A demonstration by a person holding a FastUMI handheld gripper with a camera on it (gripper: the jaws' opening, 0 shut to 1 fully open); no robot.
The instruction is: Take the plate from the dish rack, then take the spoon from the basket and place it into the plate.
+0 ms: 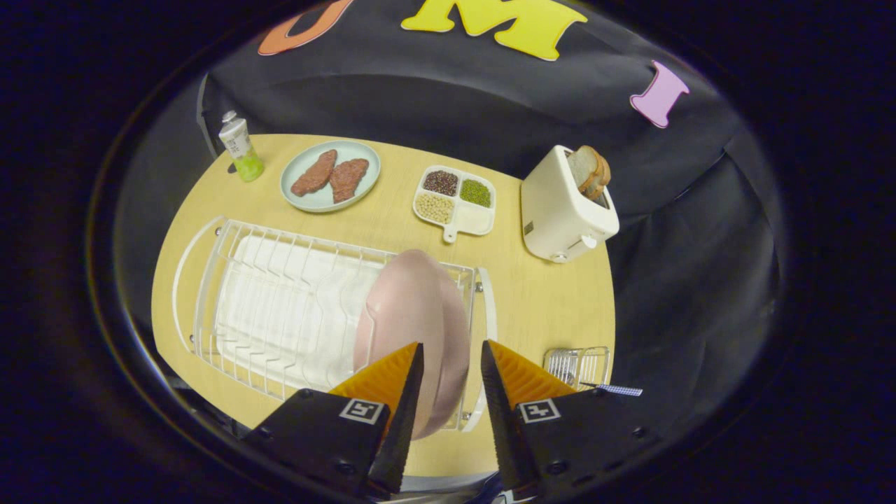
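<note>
A pink plate (413, 315) stands on edge at the right end of a white wire dish rack (280, 308) on the wooden table (553, 294). My gripper (451, 353) hangs above it, open, with the plate's near rim showing in the gap between the orange fingers (388, 374) and nothing pressed on it. A small wire basket (577, 365) sits to the right of the fingers, partly hidden by the right one. A spoon handle (619, 389) with a blue chequered pattern sticks out of it to the right.
Beyond the rack stand a green-capped bottle (240, 148), a pale blue plate with two pieces of meat (330, 175), a divided dish of beans (455, 199) and a white toaster with bread (565, 206). Bare table lies between rack and toaster.
</note>
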